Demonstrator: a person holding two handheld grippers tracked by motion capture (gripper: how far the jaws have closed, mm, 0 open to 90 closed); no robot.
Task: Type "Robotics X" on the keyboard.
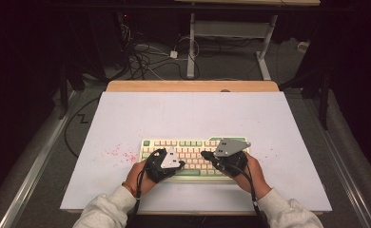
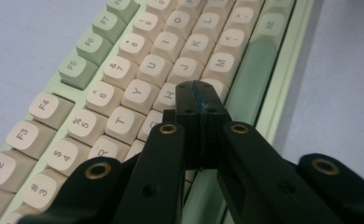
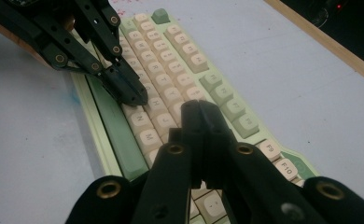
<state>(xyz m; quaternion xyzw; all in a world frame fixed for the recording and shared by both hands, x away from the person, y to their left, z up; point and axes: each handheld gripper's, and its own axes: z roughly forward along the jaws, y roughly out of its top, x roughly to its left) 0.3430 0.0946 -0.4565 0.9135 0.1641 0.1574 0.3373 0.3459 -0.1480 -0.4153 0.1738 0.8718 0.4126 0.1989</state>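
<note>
A cream and green keyboard (image 1: 193,145) lies on the white table top, near its front edge. My left gripper (image 1: 180,164) is shut with nothing in it. Its tips (image 2: 198,91) are low over the letter keys beside the H key (image 2: 168,95), close to the green space bar (image 2: 252,74). I cannot tell whether they touch a key. My right gripper (image 1: 205,155) is also shut and empty. Its jaws (image 3: 199,107) hover over the keyboard's (image 3: 171,51) right half and point toward the left gripper (image 3: 134,97) farther off. A hand holds each gripper.
Pink specks (image 1: 119,153) dot the white table top (image 1: 183,114) left of the keyboard. A wooden strip (image 1: 193,86) runs along the table's far edge. Beyond it, cables (image 1: 141,57) and the legs of another desk (image 1: 191,47) are on the floor.
</note>
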